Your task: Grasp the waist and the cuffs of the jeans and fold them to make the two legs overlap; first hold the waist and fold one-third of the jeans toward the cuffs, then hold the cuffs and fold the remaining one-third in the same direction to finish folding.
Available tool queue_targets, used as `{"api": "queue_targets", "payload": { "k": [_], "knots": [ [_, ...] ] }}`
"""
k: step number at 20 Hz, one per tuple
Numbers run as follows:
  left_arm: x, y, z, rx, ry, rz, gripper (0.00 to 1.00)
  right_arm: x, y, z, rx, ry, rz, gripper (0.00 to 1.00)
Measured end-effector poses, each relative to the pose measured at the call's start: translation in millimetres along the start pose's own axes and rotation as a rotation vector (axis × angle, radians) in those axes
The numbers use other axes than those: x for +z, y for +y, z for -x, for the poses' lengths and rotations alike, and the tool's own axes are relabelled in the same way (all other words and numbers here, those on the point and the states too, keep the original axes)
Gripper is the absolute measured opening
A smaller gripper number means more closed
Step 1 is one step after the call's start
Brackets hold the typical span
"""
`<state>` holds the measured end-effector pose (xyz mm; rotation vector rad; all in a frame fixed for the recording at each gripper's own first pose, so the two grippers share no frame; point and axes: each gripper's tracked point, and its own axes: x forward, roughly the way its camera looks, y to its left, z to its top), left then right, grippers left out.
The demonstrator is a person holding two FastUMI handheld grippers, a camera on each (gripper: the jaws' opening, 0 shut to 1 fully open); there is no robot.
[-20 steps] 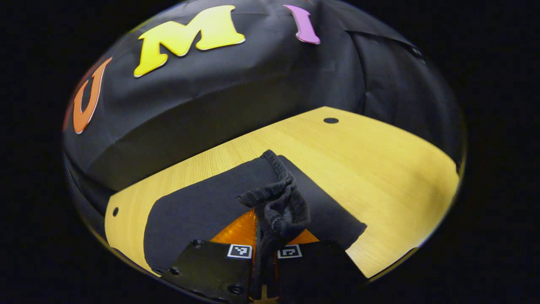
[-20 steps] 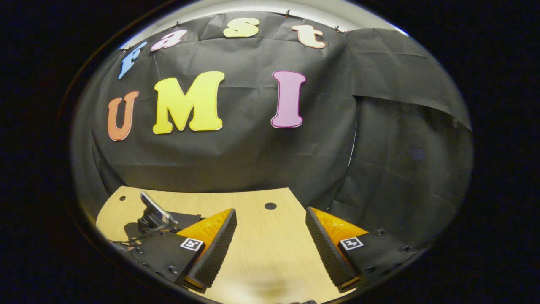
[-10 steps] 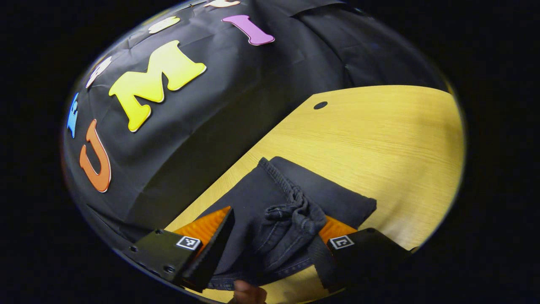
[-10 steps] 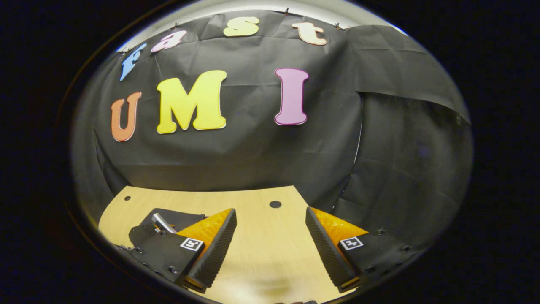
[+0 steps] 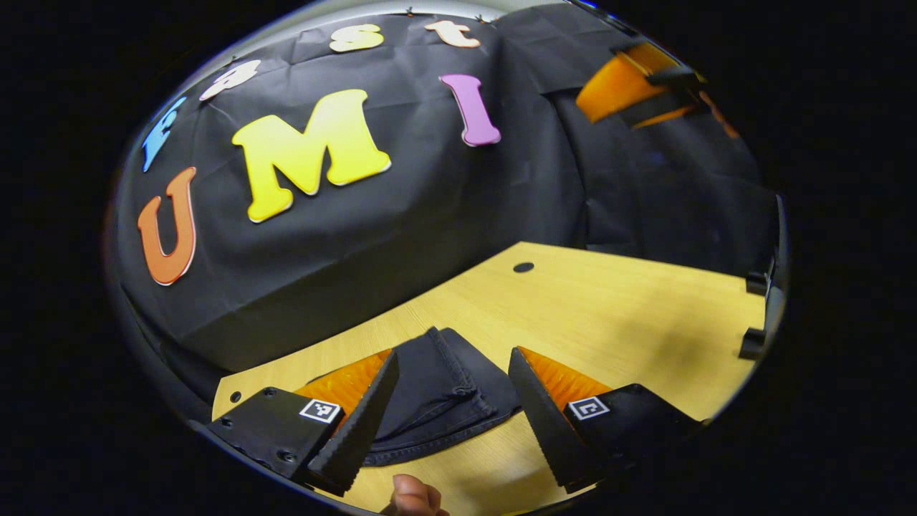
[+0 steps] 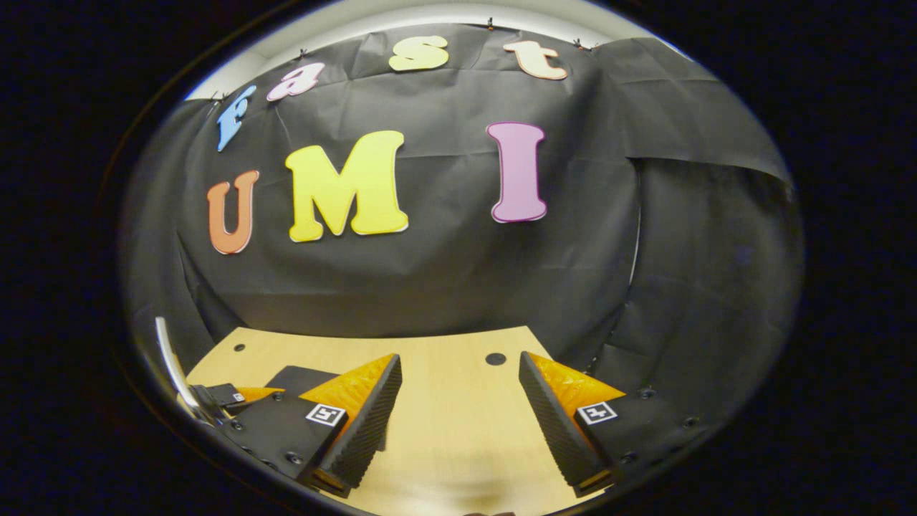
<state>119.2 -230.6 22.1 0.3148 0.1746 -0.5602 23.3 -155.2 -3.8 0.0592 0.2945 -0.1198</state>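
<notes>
Lying folded, dark denim jeans [image 5: 437, 398], wood-grain table [image 5: 609, 315]

The left gripper [image 5: 445, 423] sits at the bottom of the picture with its two fingers wide apart. Between them the dark jeans [image 5: 437, 398] lie bunched on the yellow table [image 5: 609, 322]. A fingertip [image 5: 412, 496], maybe a thumb, peeks in at the bottom edge.

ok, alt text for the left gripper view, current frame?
The left gripper is open, its two fingers spread either side of the folded dark jeans lying on a light wooden table. A fingertip shows at the bottom edge, and the other gripper appears at the upper right against the black cloth wall.
</notes>
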Motion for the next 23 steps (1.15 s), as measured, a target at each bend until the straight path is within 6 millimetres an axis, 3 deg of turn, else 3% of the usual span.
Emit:
{"api": "queue_targets", "payload": {
  "k": [4,8,9,10,12,14,17,23],
  "knots": [
    [47.6,76.8,41.7,0.145,-0.083,0.108,0.99,11.4,46.7,-17.6,0.092,-0.040,-0.038,1.00],
    [94.2,150.2,87.7,0.281,-0.201,0.227,0.99,18.9,115.2,-27.1,0.195,-0.094,-0.060,1.00],
    [103.5,163.0,100.4,0.312,-0.232,0.258,0.94,20.6,132.6,-28.1,0.225,-0.109,-0.064,0.99],
    [108.9,177.7,110.4,0.355,-0.245,0.272,0.99,23.9,147.8,-26.5,0.239,-0.129,-0.065,0.99],
    [113.7,204.6,129.9,0.431,-0.264,0.277,0.99,28.1,176.1,-21.8,0.261,-0.175,-0.046,0.98],
    [113.6,215.1,139.1,0.474,-0.273,0.278,0.99,25.3,201.6,-15.6,0.283,-0.202,0.013,0.98],
    [108.1,217.4,145.0,0.484,-0.267,0.289,0.99,22.1,222.6,-7.8,0.315,-0.225,0.063,0.98],
    [101.7,214.3,139.2,0.475,-0.255,0.288,0.99,26.1,218.4,-4.5,0.299,-0.237,0.033,0.98]
  ]
}}
